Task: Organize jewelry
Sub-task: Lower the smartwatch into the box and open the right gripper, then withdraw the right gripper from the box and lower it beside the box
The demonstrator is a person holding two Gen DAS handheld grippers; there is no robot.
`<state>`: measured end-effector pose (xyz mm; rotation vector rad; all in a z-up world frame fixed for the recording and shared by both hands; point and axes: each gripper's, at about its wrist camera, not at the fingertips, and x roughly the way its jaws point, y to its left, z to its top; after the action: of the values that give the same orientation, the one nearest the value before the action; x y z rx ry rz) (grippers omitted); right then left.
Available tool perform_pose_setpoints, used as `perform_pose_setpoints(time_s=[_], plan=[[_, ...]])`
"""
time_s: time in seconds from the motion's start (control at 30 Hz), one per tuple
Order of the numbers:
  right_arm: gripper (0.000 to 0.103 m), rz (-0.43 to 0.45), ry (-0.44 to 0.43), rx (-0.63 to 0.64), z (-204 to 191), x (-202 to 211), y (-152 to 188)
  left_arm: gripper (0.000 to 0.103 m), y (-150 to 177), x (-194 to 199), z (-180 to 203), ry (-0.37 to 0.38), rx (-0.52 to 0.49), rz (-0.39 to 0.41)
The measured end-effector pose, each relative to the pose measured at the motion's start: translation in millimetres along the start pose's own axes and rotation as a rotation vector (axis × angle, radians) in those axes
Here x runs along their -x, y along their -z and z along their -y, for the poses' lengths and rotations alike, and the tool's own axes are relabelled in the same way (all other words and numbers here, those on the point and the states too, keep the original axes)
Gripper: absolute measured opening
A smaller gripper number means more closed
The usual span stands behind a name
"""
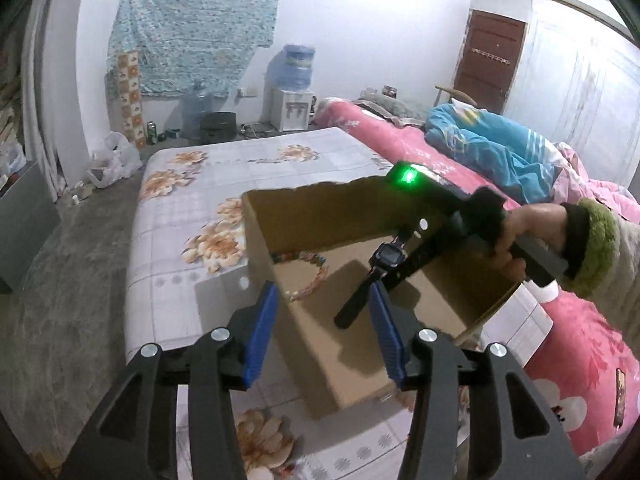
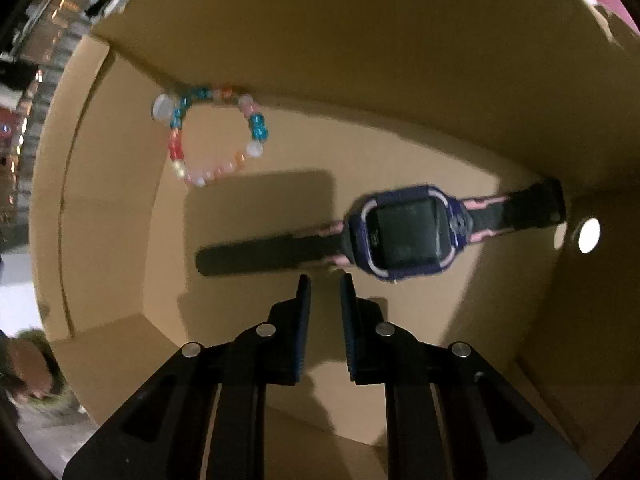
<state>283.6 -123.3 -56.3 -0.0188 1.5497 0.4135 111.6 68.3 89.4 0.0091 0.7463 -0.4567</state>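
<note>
Left gripper (image 1: 324, 334): nearest the lens, at 6 o'clock in the left wrist view; blue pads well apart, nothing between them, hanging above the near corner of the box.
Room: white walls, brown door (image 1: 490, 60) at 1 o'clock, patterned cloth (image 1: 192, 28) hung on the wall at 11 o'clock, grey floor at 9 o'clock.
Bed (image 1: 224, 168): floral sheet, centre of the view; pink quilt (image 1: 580, 344) along 3 to 4 o'clock, blue bundle (image 1: 492, 144) at 2 o'clock.
Water dispenser (image 1: 290, 96): at 12 o'clock against the far wall, blue bottle on top.
Cardboard box (image 1: 340, 360): open-topped, standing on the bed, at the picture's middle.
Right gripper (image 2: 325, 284): a hand (image 1: 516, 236) in a green-cuffed sleeve points it steeply down into the box; pads a narrow gap apart, gripping nothing, tips just beside the watch strap; whether they touch it cannot be told.
Watch (image 2: 404, 232): purple case, dark strap with pink trim, at 3 o'clock in the right wrist view, over the box floor.
Bead bracelet (image 2: 212, 136): coloured beads, on the box floor against the wall, at 11 o'clock, apart from the watch.
</note>
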Motion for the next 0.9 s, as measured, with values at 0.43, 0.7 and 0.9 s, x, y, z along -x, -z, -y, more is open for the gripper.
perform_pose_setpoints(time_s=[0.43,0.7,0.9], plan=[[0.014,0.083,-0.030,-0.127,12.1,6.3,-15.6,0.050,26.6,20.8,-17.4,0.013,0.058,0.028],[0.024,0.236,0.018,-0.072,-0.9,75.0,18.4,0.056,41.4,45.1,-6.1,0.082,0.026,0.101],[0.028,0.491,-0.010,0.033,-27.1,159.5,92.9,0.060,57.9,53.6,10.1,0.158,-0.020,0.117]])
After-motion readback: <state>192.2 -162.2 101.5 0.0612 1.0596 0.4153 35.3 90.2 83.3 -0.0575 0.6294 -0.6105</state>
